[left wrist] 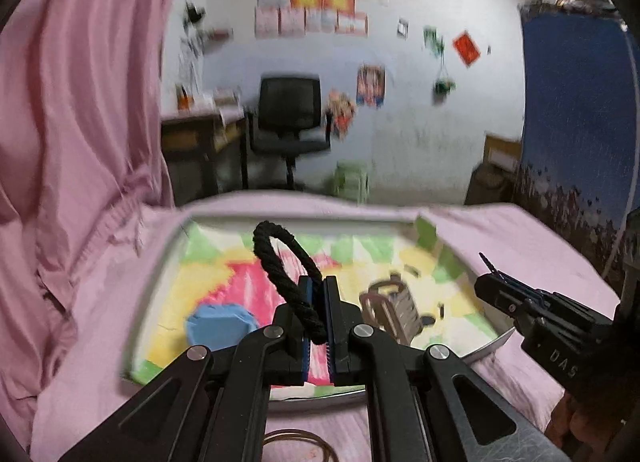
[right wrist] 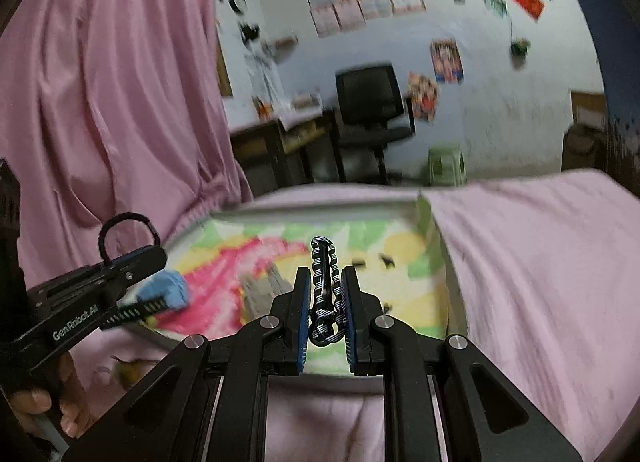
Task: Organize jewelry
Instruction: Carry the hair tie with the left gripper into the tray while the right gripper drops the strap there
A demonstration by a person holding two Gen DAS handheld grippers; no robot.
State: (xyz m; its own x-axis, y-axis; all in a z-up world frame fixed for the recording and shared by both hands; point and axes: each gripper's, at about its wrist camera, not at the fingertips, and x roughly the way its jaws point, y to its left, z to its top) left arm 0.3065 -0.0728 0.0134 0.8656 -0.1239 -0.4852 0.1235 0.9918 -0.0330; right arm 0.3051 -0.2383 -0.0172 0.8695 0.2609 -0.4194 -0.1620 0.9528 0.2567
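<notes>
Left gripper [left wrist: 319, 302] is clamped narrow on a black twisted-rope bracelet [left wrist: 280, 262]; its loop stands up above the blue pads, w/ the lower end pinched between them. Right gripper [right wrist: 326, 294] is closed on a black-and-white patterned bracelet [right wrist: 325, 282], folded flat & held upright between its pads, top end poking just above the tips. Both tools hang over a shallow metal-rimmed tray [left wrist: 156, 274] w/ a bright pink/yellow/green liner, sitting on pink cloth [right wrist: 540, 262]. In the tray: a blue lump-like item [left wrist: 220, 322] near the left side, just beside the left gripper, & a brownish/silver jewelry piece [left wrist: 394, 306] towards the middle-right, too blurred to tell what exactly; a few small dark bits lie near it. A thin ring-shaped hoop [left wrist: 296, 442] rests on the cloth under the left tool, outside the tray. A hand [right wrist: 52, 402] shows at the left tool's grip in the right wrist view.
</notes>
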